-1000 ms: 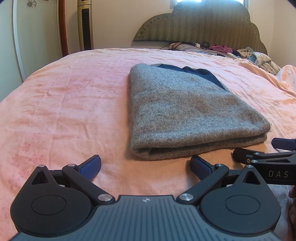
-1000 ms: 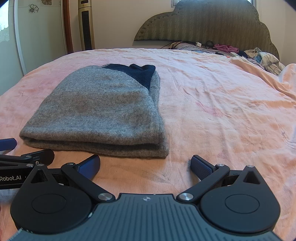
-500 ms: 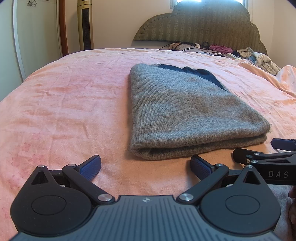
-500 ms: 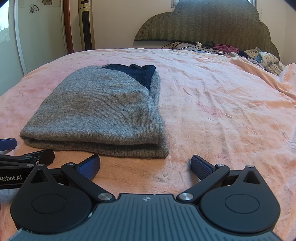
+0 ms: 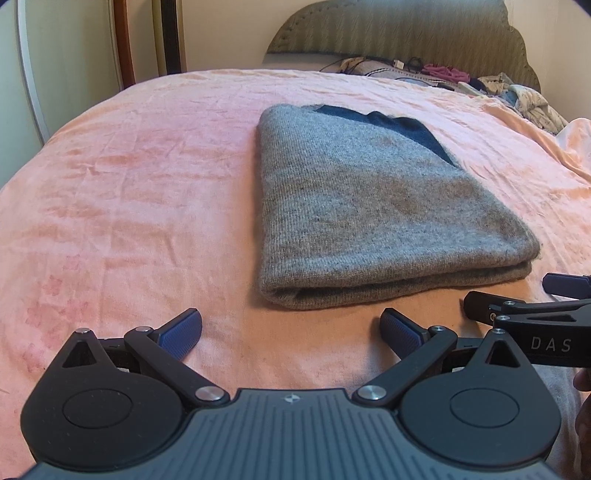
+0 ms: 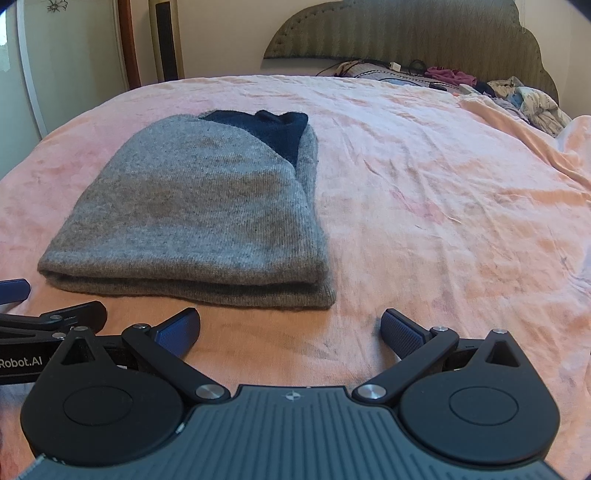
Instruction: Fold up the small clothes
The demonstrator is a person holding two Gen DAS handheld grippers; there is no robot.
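1. Bed: a pink bedspread [image 5: 129, 192] covers the bed; a scalloped olive headboard [image 6: 406, 33] stands at the far end, with a heap of loose clothes [image 6: 517, 96] lying before it.
2. Task item: a grey knitted garment [image 5: 369, 206] lies folded flat on the bedspread, its doubled edge facing the claws; a dark blue part [image 6: 273, 129] shows at its far end.
3. Left claw [image 5: 291, 328]: spread wide, holding nothing; it sits low over the bedspread just short of the garment's near edge, the blue pads [image 5: 181, 332] clear of the knit.
4. Right claw [image 6: 290, 328]: spread wide, holding nothing; it sits just short of the garment's near right corner, apart from it.
5. Relation: the two claws stand side by side; each shows at the edge of the other's view.
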